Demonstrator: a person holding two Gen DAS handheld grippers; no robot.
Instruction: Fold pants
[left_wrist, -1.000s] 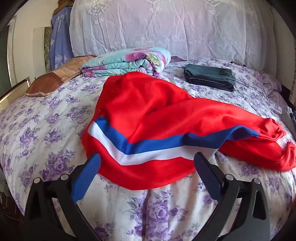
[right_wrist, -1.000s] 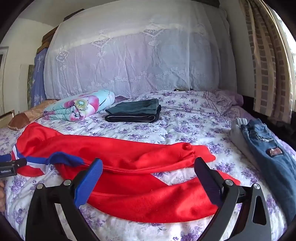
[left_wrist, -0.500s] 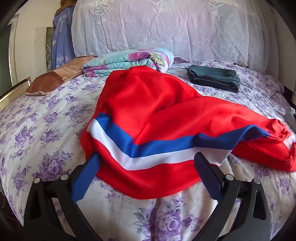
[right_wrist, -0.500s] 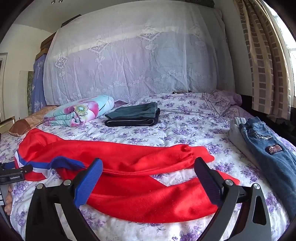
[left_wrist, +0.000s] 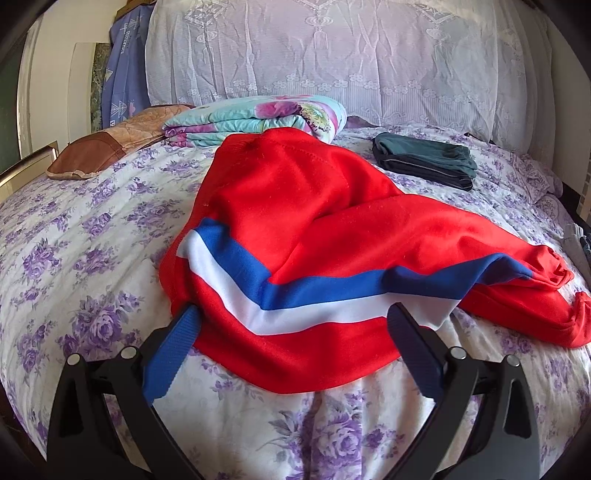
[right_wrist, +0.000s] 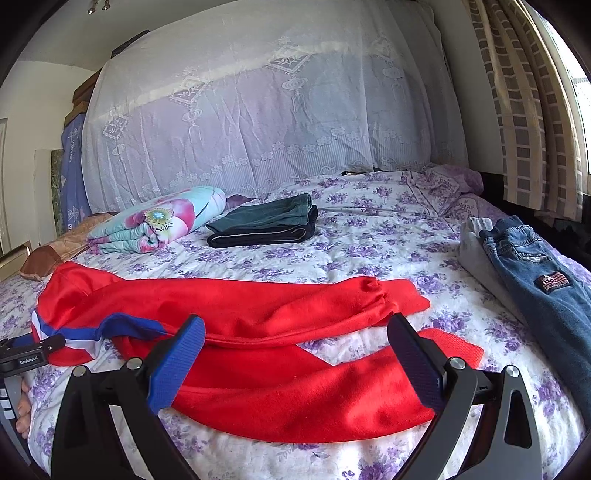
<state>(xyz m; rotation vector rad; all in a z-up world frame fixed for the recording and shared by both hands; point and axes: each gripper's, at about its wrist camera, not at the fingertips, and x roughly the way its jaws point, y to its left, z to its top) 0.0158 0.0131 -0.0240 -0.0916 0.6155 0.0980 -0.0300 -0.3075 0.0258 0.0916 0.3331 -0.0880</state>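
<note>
Pants (left_wrist: 314, 236), red with a blue-and-white stripe, are lying rumpled on the bed (left_wrist: 74, 229). You are holding the left tool (left_wrist: 291, 343) and right tool (right_wrist: 295, 354) wide apart, empty, seemingly preparing to grip and straighten them.

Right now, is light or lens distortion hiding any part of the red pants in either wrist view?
Left wrist view: red pants sharp and sunlit, only the far cuffs squeezed toward the rim. Right wrist view: window glare washes out the upper right corner, pants stay readable, bed edges bow, corners vignette black.
</note>
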